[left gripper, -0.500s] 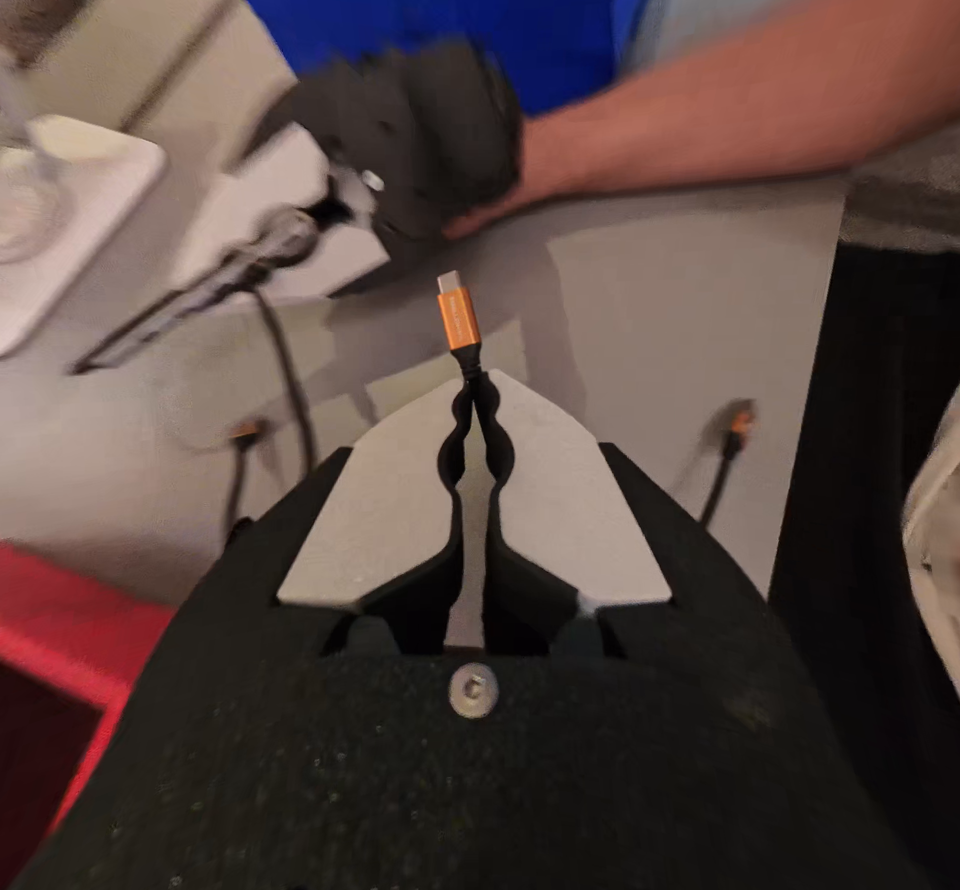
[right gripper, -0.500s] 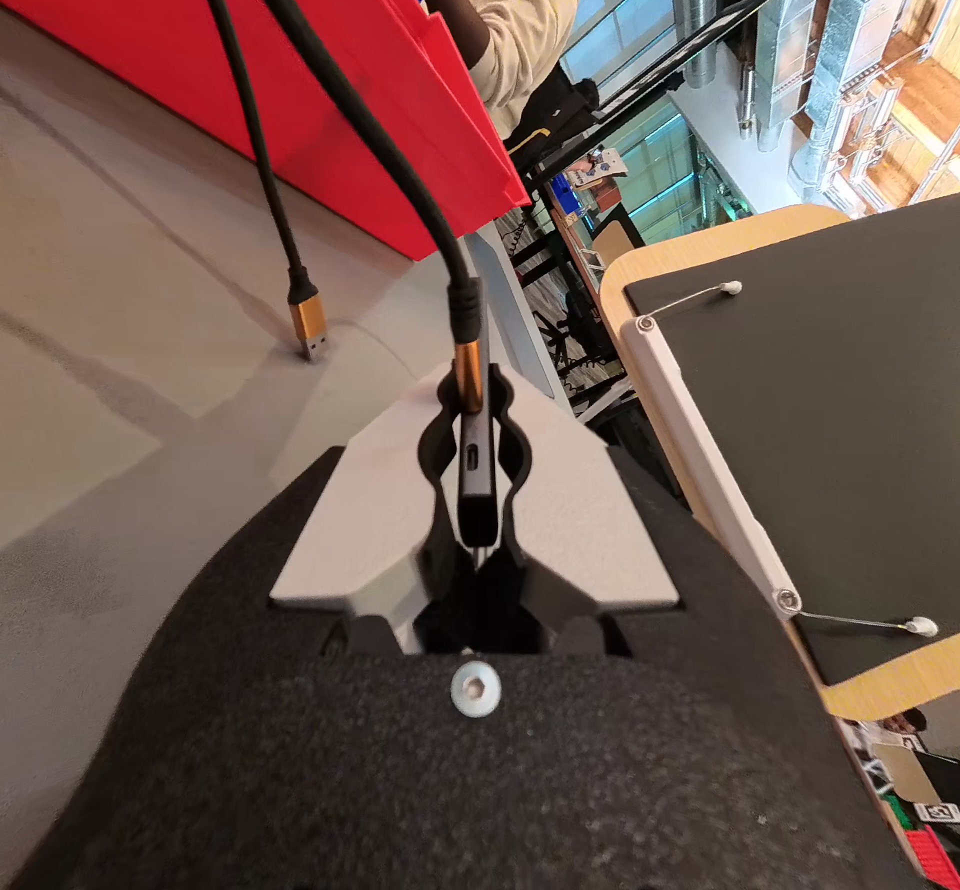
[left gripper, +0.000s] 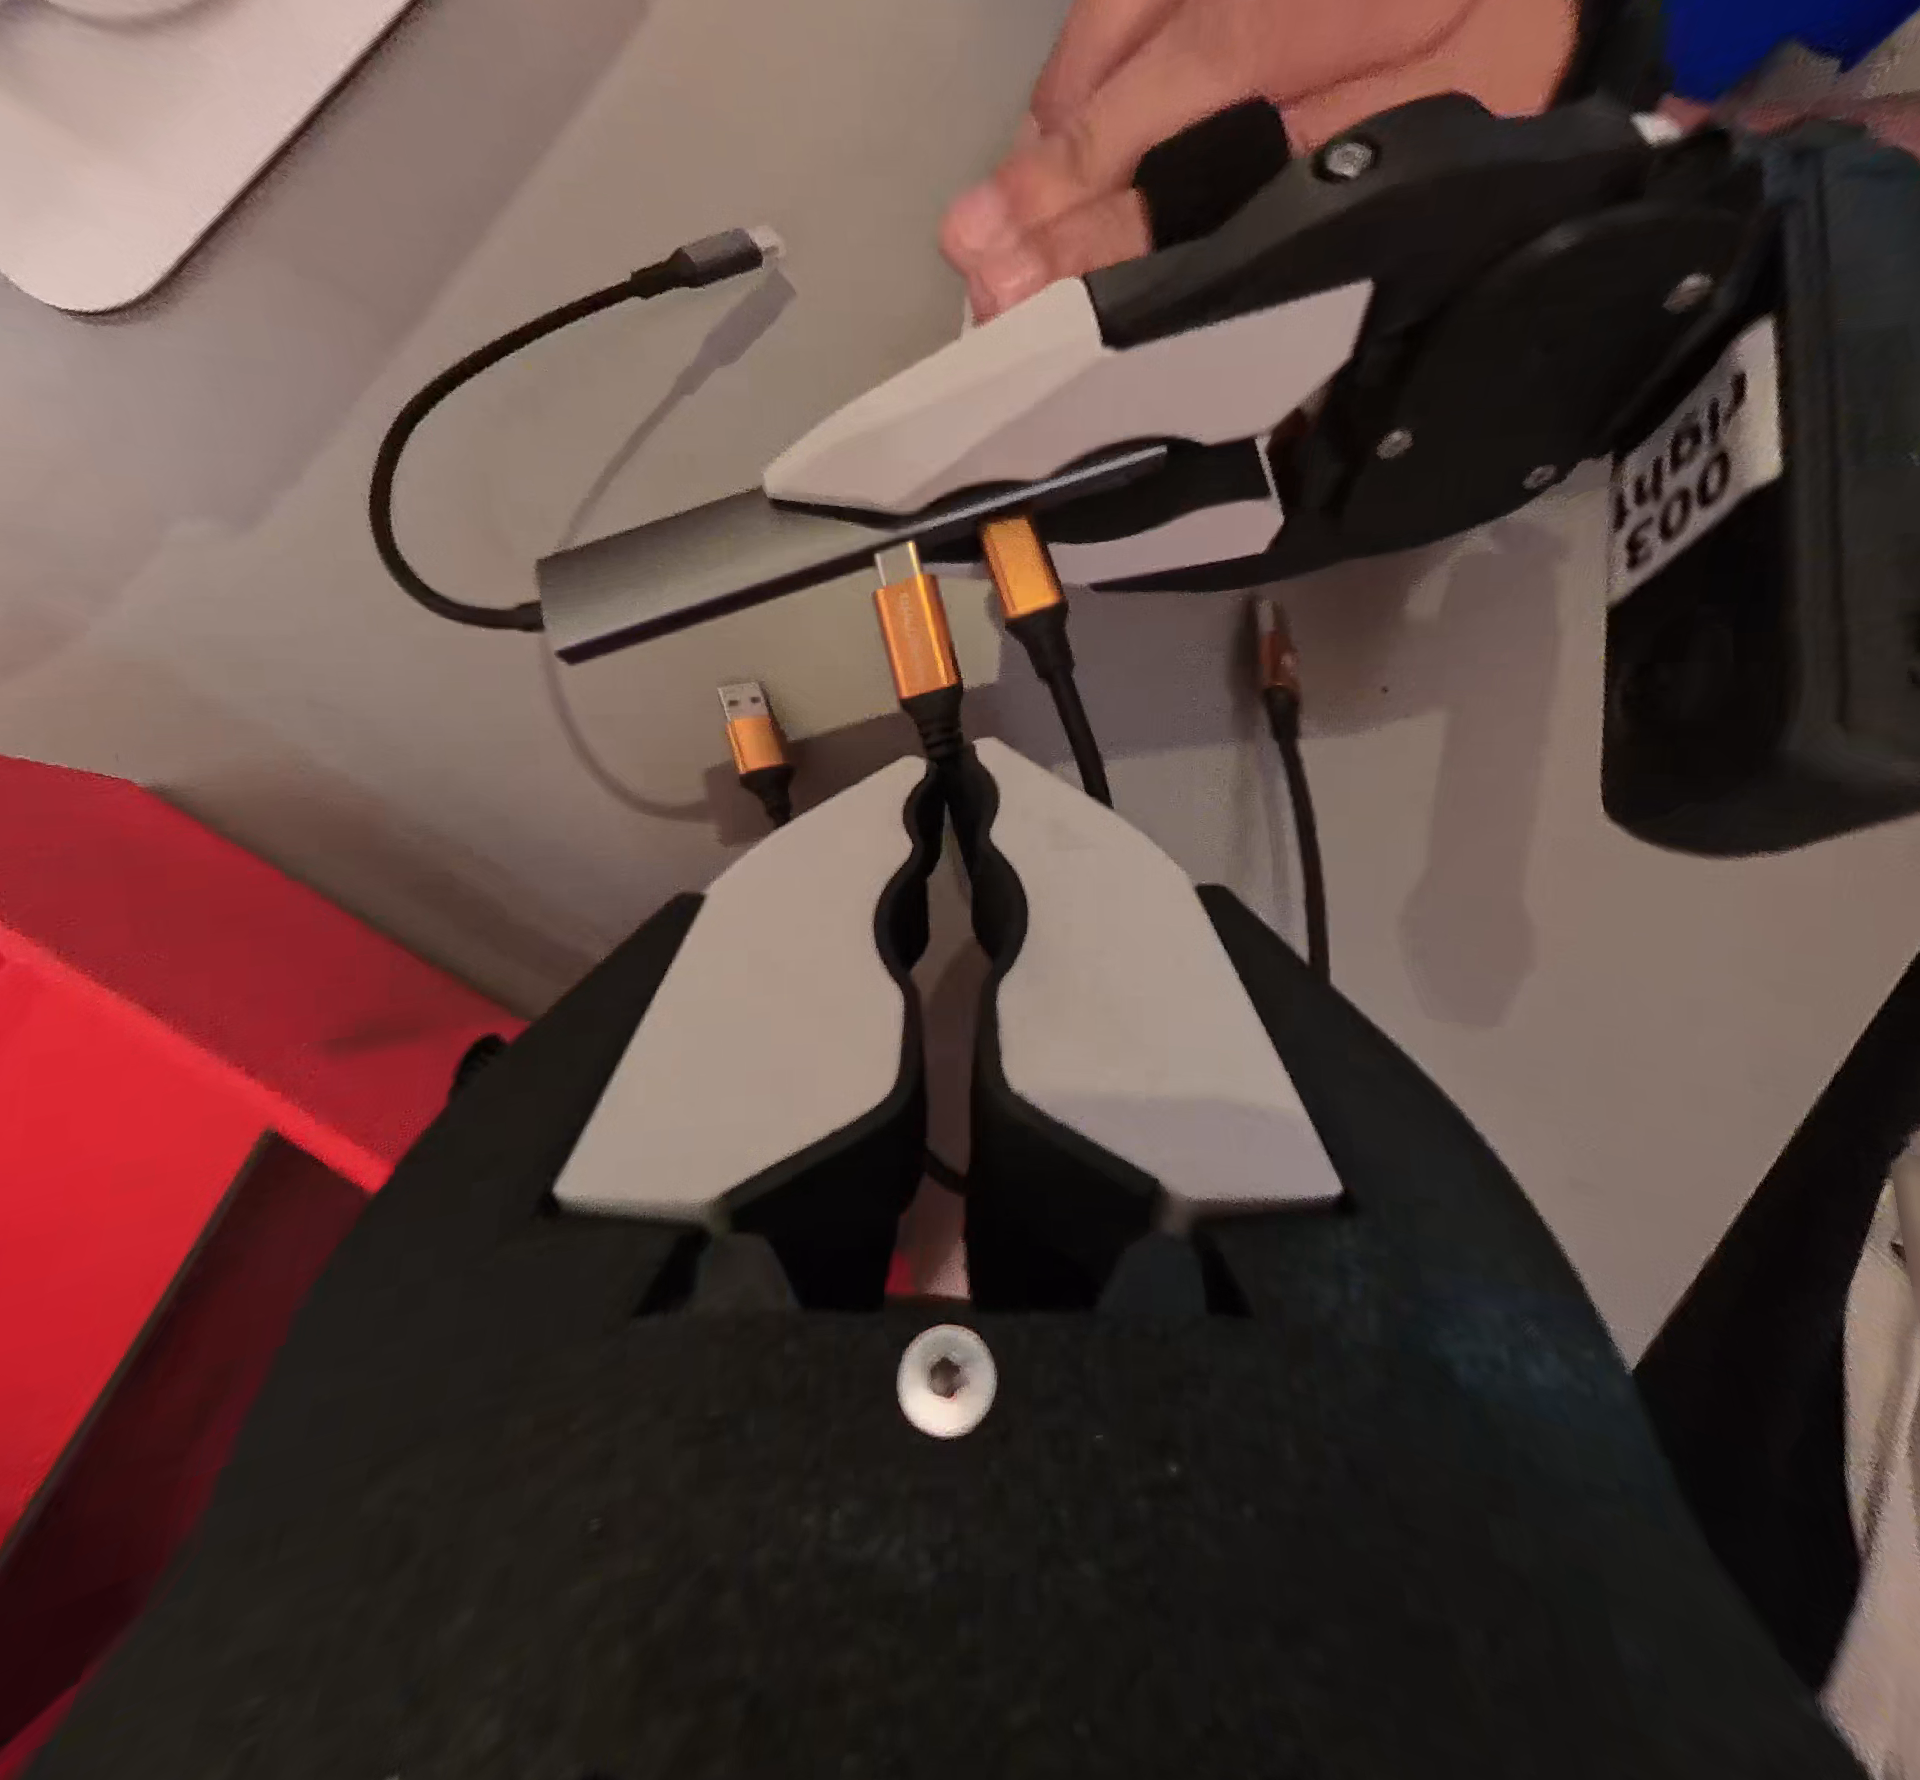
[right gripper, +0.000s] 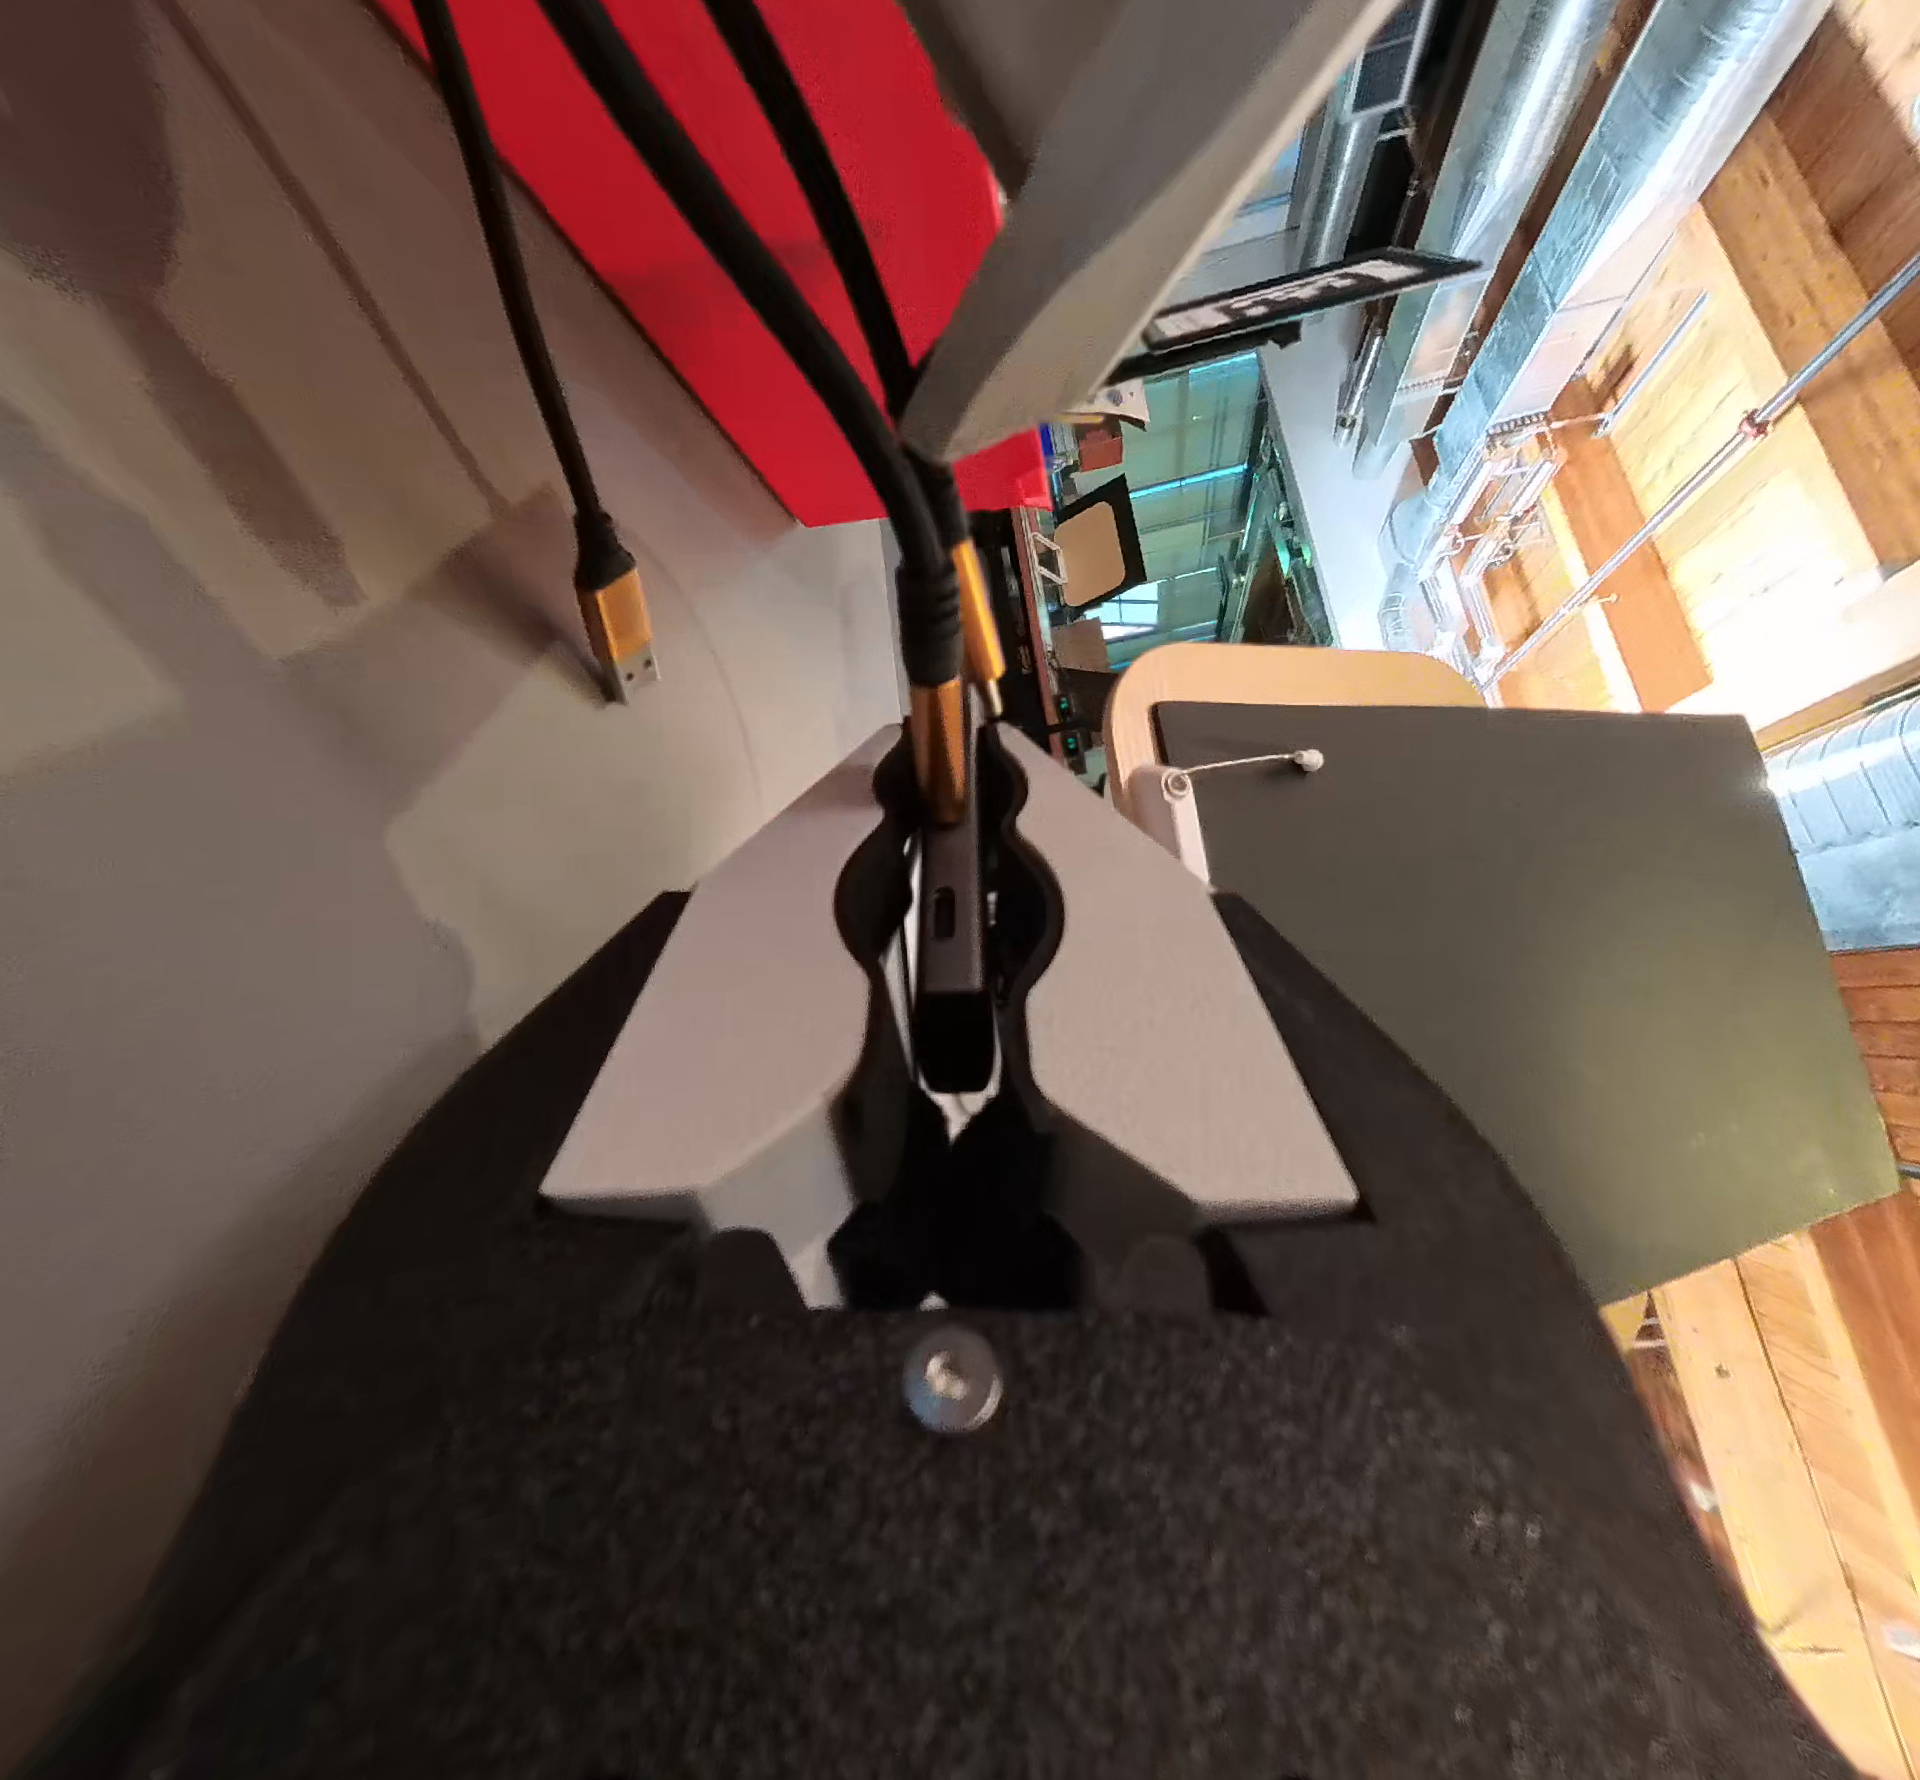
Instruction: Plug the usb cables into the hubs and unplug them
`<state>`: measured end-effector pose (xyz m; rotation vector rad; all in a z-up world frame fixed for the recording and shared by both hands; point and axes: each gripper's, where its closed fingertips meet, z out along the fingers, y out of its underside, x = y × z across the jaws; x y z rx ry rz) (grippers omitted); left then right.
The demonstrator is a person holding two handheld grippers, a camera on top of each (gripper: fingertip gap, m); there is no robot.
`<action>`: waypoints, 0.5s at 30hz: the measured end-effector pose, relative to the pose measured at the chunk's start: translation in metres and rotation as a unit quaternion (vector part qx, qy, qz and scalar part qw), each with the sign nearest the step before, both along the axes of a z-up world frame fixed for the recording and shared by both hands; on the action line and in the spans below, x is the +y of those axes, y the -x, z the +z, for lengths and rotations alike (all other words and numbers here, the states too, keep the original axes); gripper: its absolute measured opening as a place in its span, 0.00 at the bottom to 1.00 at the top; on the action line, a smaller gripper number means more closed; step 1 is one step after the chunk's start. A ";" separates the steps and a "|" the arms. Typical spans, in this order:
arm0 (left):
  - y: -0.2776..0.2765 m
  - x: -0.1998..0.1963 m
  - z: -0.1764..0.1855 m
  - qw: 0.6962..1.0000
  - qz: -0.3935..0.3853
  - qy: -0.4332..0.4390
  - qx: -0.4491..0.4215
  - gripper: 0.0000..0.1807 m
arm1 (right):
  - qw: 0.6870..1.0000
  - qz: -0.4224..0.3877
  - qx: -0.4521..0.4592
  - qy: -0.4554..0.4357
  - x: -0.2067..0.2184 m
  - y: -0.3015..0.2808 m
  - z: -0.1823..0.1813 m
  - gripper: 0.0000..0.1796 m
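My left gripper (left gripper: 951, 764) is shut on a black cable just behind its orange USB-C plug (left gripper: 914, 639). The plug's metal tip is right at the side face of the grey hub (left gripper: 707, 577); I cannot tell if it is in a port. My right gripper (left gripper: 800, 494) is shut on the hub and holds it above the table. A second orange plug (left gripper: 1023, 572) sits in the hub beside the first. In the right wrist view my right gripper (right gripper: 945, 764) clamps the hub (right gripper: 951, 920) with that plug (right gripper: 940, 754) in it. The held plug (right gripper: 982, 618) is just beyond.
A loose orange USB-A plug (left gripper: 750, 738) lies on the grey table (left gripper: 727, 68), and another cable end (left gripper: 1276, 660) lies to the right. The hub's own pigtail plug (left gripper: 727, 250) hangs free. A red bin (left gripper: 156, 1055) is at the left and a white block (left gripper: 156, 120) at the top left. Left tips to right tips: about 6 cm. Measured from the fingertips, the white block (left gripper: 156, 120) is 25 cm or so from the right gripper and 30 cm from the left.
The two grippers have come together. The hub in my right gripper, far off before, is now directly in front of my left gripper, with the held plug's tip at its side.
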<state>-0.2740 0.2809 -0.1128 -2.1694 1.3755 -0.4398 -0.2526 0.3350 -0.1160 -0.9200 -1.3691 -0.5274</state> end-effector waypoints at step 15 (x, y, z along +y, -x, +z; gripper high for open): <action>0.002 -0.001 -0.012 0.999 -0.004 -0.003 0.046 0.01 | 1.000 0.000 -0.018 0.003 0.001 0.003 -0.008 0.04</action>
